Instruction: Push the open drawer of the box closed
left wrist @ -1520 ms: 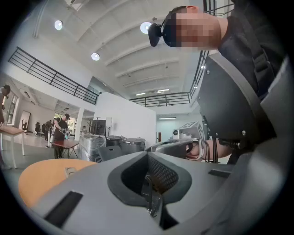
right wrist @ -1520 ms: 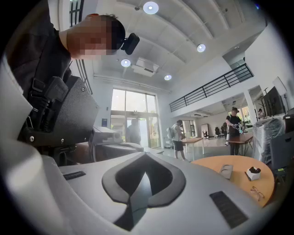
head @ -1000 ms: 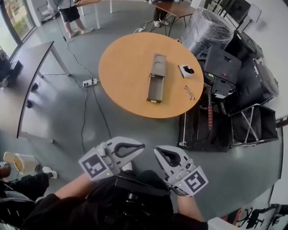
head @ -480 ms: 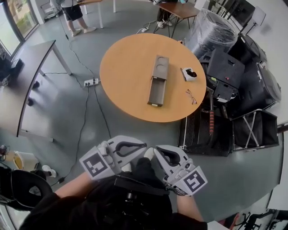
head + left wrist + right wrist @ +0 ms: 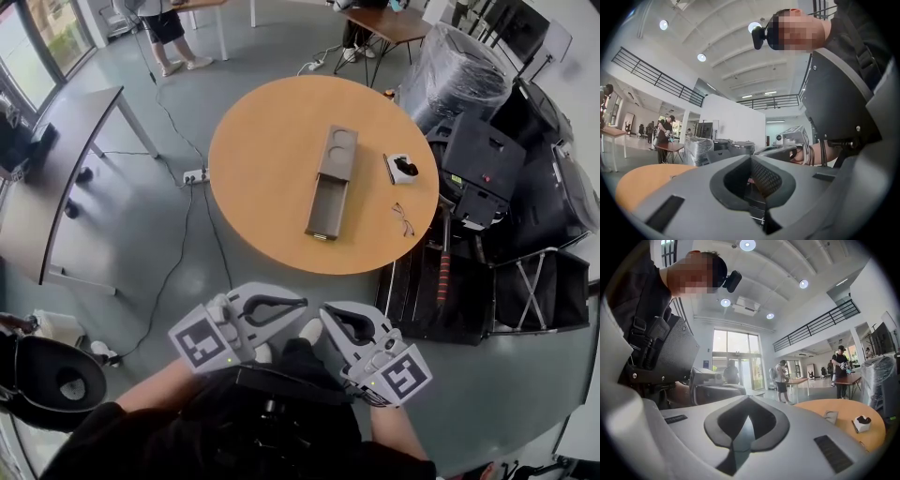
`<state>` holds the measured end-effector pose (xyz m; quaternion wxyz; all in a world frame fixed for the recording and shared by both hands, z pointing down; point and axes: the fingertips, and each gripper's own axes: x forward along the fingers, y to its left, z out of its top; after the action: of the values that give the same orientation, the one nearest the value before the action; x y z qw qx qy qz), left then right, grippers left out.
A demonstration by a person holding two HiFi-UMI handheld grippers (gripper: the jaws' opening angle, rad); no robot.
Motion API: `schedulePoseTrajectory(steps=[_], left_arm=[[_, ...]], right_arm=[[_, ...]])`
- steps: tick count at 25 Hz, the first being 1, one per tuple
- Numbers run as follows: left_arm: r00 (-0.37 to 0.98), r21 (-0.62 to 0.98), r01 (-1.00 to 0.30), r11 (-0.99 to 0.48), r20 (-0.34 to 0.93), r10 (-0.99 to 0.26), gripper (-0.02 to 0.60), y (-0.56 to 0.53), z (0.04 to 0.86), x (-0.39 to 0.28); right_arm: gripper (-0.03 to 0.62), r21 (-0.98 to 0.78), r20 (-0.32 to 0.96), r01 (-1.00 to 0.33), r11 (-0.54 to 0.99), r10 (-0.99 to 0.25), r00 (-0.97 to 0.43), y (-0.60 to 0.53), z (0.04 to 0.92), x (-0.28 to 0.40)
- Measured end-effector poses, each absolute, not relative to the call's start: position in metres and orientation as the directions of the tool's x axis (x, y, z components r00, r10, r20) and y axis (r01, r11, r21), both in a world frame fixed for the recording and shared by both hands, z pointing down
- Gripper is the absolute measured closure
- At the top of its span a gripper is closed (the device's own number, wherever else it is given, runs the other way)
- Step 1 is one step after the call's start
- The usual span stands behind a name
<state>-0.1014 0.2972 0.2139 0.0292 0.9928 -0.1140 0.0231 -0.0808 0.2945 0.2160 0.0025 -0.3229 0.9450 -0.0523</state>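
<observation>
Head view alone shows the drawer [image 5: 325,208] pulled open; gripper views show left gripper [image 5: 751,158] and right gripper [image 5: 748,398] clenched, empty.

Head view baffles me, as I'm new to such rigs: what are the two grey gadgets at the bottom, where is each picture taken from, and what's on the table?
A person holds a tool in each hand: the left gripper and the right gripper. The marker cubes are part of them. The head view comes from a camera on the person's head, looking down. The other two pictures come from cameras riding on each gripper, looking along its jaws. Both pairs of jaws are shut and hold nothing. On the round table lie a grey box with its drawer pulled out, a small white tray and glasses.
</observation>
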Motion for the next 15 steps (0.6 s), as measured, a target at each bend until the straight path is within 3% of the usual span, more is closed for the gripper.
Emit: schedulePoseTrajectory(steps=[15], left_arm=[[0.944, 0.029, -0.327, -0.945, 0.065, -0.325, 0.549, 0.204, 0.222, -0.013]], right_arm=[[0.58, -0.114, 0.001, -0.55, 0.827, -0.554, -0.833, 0.2, 0.226, 0.012]])
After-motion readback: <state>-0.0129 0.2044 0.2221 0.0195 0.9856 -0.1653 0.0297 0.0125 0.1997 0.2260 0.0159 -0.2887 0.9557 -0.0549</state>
